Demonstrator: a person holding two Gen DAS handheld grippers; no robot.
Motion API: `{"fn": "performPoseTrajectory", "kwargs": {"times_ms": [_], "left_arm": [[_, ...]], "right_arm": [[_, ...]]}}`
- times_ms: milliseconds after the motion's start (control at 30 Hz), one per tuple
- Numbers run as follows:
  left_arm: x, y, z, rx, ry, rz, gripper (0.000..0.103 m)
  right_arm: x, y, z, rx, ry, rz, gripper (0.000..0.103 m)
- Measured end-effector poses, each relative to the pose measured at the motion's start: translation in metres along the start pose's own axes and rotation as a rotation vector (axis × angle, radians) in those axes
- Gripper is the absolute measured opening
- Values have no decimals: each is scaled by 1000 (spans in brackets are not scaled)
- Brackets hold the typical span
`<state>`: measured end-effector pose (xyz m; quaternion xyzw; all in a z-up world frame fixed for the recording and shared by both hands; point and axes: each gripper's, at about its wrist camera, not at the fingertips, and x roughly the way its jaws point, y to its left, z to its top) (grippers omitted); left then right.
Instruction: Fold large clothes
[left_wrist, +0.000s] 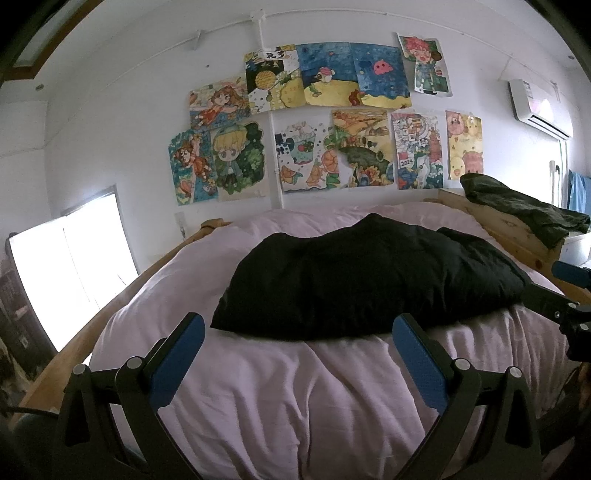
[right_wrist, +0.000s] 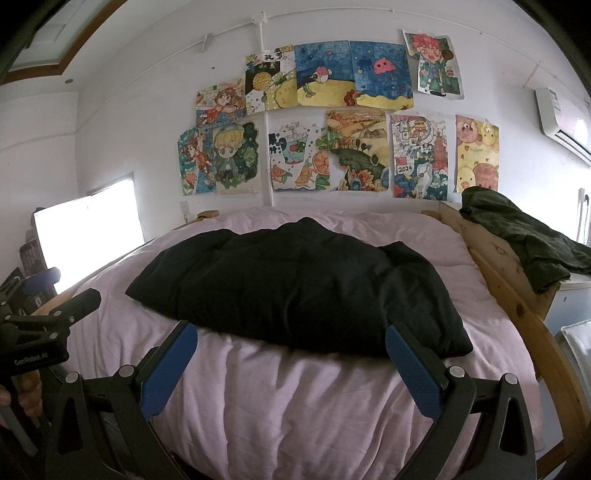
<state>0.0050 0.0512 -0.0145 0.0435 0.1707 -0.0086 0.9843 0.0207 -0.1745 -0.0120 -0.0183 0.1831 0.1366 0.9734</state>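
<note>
Blue-padded fingers (left_wrist: 184, 354) of the left hand-held gripper (left_wrist: 299, 332) stand wide apart at the bottom of the left wrist view, holding nothing, poised over the pale pink duvet (left_wrist: 295, 398) just short of the black garment (left_wrist: 369, 280). The right hand-held gripper (right_wrist: 291, 343) is likewise spread wide and empty, its tips at the near edge of the same garment. That black garment lies in a bulky, roughly folded heap across the middle of the bed, resting on the duvet, with a loose flap at its right end. In the right wrist view the left tool shows at the left edge, with fingers of a hand (right_wrist: 29, 395) on its handle. A wooden bed frame (right_wrist: 495, 258) runs along the right side, and a dark green garment (right_wrist: 517, 236) is draped over it. Colourful drawings (left_wrist: 325, 122) cover the white wall behind the bed, an air conditioner (left_wrist: 539, 107) hangs at upper right, and a bright window (left_wrist: 74, 266) glows on the left.
</note>
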Motion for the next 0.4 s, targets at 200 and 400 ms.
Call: {"fn": "performPoseTrajectory", "kwargs": {"times_ms": [200,400], "left_arm": [[1,2,0,3,-1,-3,100],[1,4,0,5,2,-6,100]], "right_arm": [[0,0,0,1,0,-1,103],[0,1,1,2,1,-1,103]]}}
